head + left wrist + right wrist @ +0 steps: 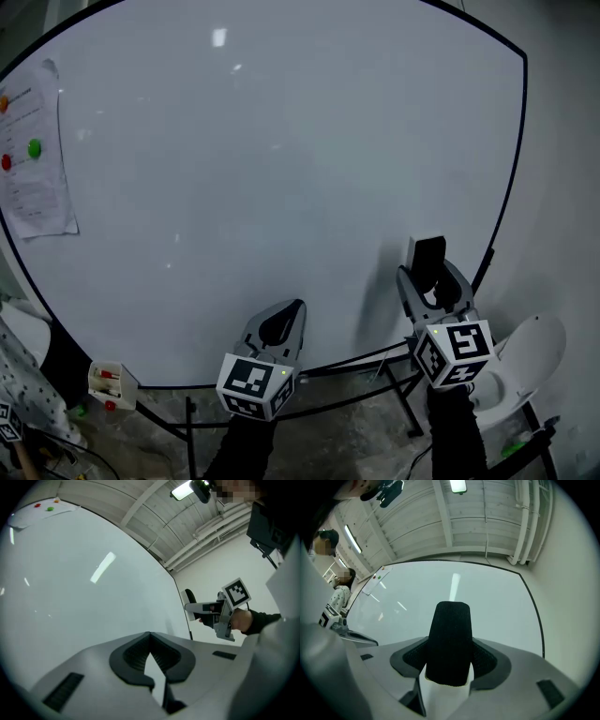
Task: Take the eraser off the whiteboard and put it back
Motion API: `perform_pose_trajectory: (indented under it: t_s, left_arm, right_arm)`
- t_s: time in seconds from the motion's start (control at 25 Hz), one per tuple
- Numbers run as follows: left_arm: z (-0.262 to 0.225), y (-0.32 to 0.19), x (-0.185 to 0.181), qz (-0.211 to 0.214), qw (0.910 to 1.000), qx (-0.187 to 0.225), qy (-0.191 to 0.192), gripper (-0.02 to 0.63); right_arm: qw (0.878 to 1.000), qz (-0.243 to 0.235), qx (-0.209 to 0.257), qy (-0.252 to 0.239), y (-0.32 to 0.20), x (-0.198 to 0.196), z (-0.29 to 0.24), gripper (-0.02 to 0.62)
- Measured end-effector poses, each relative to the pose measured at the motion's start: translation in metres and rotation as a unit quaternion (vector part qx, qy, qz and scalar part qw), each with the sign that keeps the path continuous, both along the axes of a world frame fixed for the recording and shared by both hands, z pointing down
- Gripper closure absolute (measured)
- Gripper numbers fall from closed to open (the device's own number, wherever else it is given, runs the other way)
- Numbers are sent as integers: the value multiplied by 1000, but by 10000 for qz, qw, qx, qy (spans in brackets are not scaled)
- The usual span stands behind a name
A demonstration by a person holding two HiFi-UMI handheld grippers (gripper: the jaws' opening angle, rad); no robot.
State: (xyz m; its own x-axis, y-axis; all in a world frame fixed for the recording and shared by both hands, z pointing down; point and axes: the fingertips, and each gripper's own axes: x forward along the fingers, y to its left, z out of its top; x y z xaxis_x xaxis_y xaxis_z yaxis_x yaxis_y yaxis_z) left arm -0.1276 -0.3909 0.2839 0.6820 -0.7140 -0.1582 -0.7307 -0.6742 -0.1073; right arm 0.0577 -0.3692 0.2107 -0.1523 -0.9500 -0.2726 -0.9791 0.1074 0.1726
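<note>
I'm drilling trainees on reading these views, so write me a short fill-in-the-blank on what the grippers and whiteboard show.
1. The right gripper has its fingers shut on the ___.
2. The left gripper has its fingers shut with ___ between them.
3. In the head view, the paper sheet hangs on the whiteboard at its ___ edge.
Missing words: eraser; nothing; left.

The whiteboard [281,169] bears a paper sheet [36,159] with print too small to read.
</note>
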Motion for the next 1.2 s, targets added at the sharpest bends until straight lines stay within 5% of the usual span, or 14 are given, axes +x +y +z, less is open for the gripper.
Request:
perform_pose_trajectory:
  t_s: [0.24,0.72,1.2]
  left_arm:
    - [-41,-3,22,291,9995,-4,-144,600]
    - [-76,-24,47,-357,9990,256,-24,600]
    - [-119,-27,139,-766,9951,568,267,600]
  right_arm:
    - [9998,163,-91,-76,3,11,-6,327]
    - [9997,-165,-45,-164,-31,50,-39,327]
    - [9991,-314,238,-169,-58,142,-110,327]
